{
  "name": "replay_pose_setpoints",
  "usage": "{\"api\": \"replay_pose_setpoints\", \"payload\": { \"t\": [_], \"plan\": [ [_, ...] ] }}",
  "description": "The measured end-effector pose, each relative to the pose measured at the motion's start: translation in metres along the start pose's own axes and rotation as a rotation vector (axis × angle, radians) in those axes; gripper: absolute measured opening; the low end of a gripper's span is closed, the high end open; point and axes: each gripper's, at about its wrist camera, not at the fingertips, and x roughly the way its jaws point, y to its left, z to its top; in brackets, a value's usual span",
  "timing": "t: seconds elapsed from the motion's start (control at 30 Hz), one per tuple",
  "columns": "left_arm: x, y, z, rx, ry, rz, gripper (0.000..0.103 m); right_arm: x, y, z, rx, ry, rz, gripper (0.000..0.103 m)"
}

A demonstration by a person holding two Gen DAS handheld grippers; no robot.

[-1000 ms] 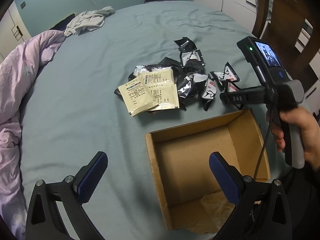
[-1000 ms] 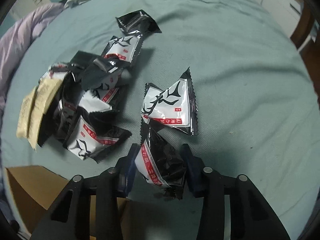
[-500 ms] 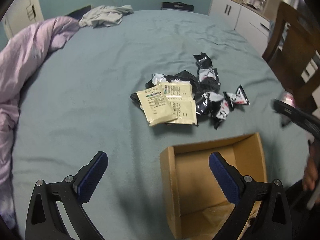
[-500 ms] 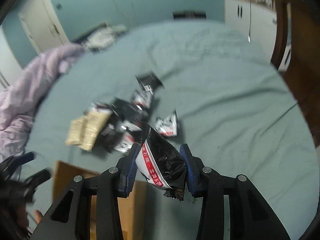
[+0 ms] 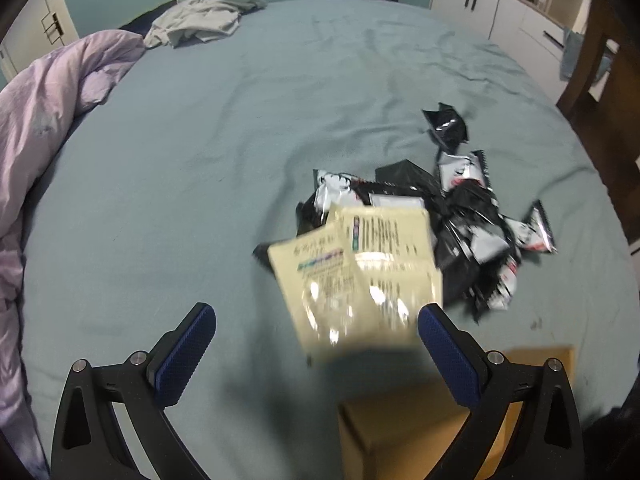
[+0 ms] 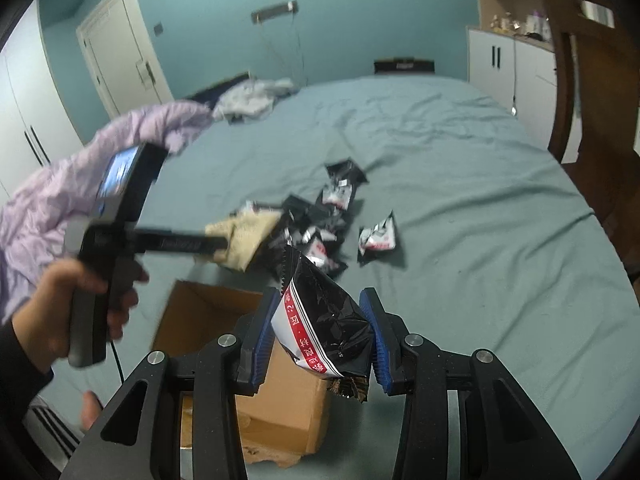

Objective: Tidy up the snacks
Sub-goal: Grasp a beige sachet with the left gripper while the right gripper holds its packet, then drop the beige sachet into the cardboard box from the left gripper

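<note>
— On the left, what's that left tool (image 5: 316,354) doing?

— Its blue-padded jaws are spread wide with nothing in them, hovering over the two cream foil sachets (image 5: 360,272) at the near edge of the snack heap on the teal bed sheet (image 5: 200,140).

— And the open brown cardboard box (image 6: 224,320)?

— On the bed, just this side of the heap.

— The right one?

— The right tool (image 6: 322,330) is clamped on a black crinkly snack packet with a red-and-white band (image 6: 320,320), held above the box's right wall. I'd shift it left over the opening, lower it inside, then let go, so it doesn't slide off the rim.
</note>
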Motion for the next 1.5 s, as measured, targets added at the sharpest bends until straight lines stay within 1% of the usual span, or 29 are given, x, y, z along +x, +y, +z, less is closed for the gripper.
{"api": "replay_pose_setpoints", "payload": {
  "t": [0.07, 0.1, 0.17, 0.2, 0.23, 0.27, 0.3, 0.33, 0.4, 0.47, 0.5, 0.6, 0.7, 0.77, 0.83, 0.87, 0.97, 1.1, 1.2, 1.23, 1.3, 1.37, 1.43, 1.5],
  "plan": [
    [0.014, 0.001, 0.007, -0.023, 0.032, -0.007, 0.103, 0.008, 0.002, 0.002, -0.004, 0.015, -0.021, 0.039],
    [0.019, 0.003, 0.008, -0.042, 0.048, -0.015, 0.101, 0.009, 0.003, 0.003, -0.005, 0.017, -0.023, 0.039],
    [0.027, 0.008, 0.007, -0.069, 0.074, -0.061, 0.089, 0.007, 0.003, 0.001, -0.003, 0.007, -0.030, 0.039],
    [0.030, 0.010, 0.006, -0.081, 0.086, -0.099, 0.077, 0.004, 0.005, 0.003, -0.002, -0.002, -0.031, 0.040],
    [0.031, 0.014, 0.003, -0.103, 0.099, -0.154, 0.059, 0.002, 0.005, 0.002, 0.000, -0.007, -0.033, 0.040],
    [0.031, 0.016, 0.002, -0.122, 0.109, -0.187, 0.049, 0.004, 0.008, 0.009, 0.000, -0.012, -0.035, 0.040],
    [0.030, 0.020, 0.000, -0.143, 0.120, -0.223, 0.040, 0.003, 0.010, 0.009, -0.001, -0.014, -0.039, 0.040],
    [0.027, 0.024, -0.002, -0.167, 0.123, -0.250, 0.036, 0.002, 0.011, 0.009, -0.001, -0.015, -0.047, 0.040],
    [0.021, 0.027, -0.006, -0.171, 0.111, -0.246, 0.033, 0.006, 0.013, 0.011, -0.010, -0.009, -0.057, 0.040],
    [0.010, 0.030, -0.010, -0.156, 0.087, -0.212, 0.032, 0.004, 0.015, 0.010, -0.025, -0.007, -0.068, 0.040],
    [0.005, 0.032, -0.011, -0.151, 0.073, -0.195, 0.030, 0.004, 0.015, 0.011, -0.034, -0.006, -0.073, 0.040],
    [-0.015, 0.041, -0.015, -0.156, 0.026, -0.169, 0.013, 0.001, 0.019, 0.011, -0.061, -0.011, -0.089, 0.040],
    [-0.039, 0.052, -0.020, -0.184, -0.019, -0.174, 0.010, 0.000, 0.021, 0.011, -0.081, -0.016, -0.104, 0.040],
    [-0.047, 0.055, -0.018, -0.192, -0.035, -0.207, 0.009, -0.002, 0.021, 0.010, -0.082, -0.016, -0.108, 0.040],
    [-0.061, 0.055, -0.022, -0.189, -0.053, -0.229, 0.007, -0.003, 0.019, 0.010, -0.074, -0.017, -0.109, 0.040],
    [-0.070, 0.053, -0.026, -0.178, -0.067, -0.222, 0.007, -0.003, 0.018, 0.011, -0.065, -0.017, -0.105, 0.040],
    [-0.096, 0.039, -0.035, -0.115, -0.107, -0.222, 0.007, -0.004, 0.011, 0.012, -0.041, -0.015, -0.092, 0.040],
    [-0.129, 0.010, -0.053, -0.029, -0.158, -0.263, 0.007, -0.002, 0.004, 0.014, -0.010, -0.001, -0.079, 0.040],
    [-0.142, -0.019, -0.066, 0.048, -0.157, -0.307, 0.007, 0.000, 0.001, 0.015, 0.005, 0.009, -0.076, 0.040],
    [-0.142, -0.026, -0.069, 0.067, -0.151, -0.308, 0.007, 0.000, 0.000, 0.015, 0.008, 0.008, -0.073, 0.040],
    [-0.136, -0.044, -0.079, 0.119, -0.132, -0.282, 0.007, -0.001, 0.000, 0.015, 0.010, 0.003, -0.068, 0.040],
    [-0.122, -0.059, -0.087, 0.160, -0.109, -0.220, 0.007, -0.001, 0.000, 0.015, 0.007, 0.003, -0.065, 0.040],
    [-0.100, -0.070, -0.093, 0.189, -0.073, -0.149, 0.007, 0.000, 0.000, 0.015, 0.000, 0.009, -0.066, 0.040],
    [-0.083, -0.073, -0.100, 0.209, -0.040, -0.090, 0.007, 0.001, 0.001, 0.014, -0.010, 0.010, -0.069, 0.040]
  ]
}}
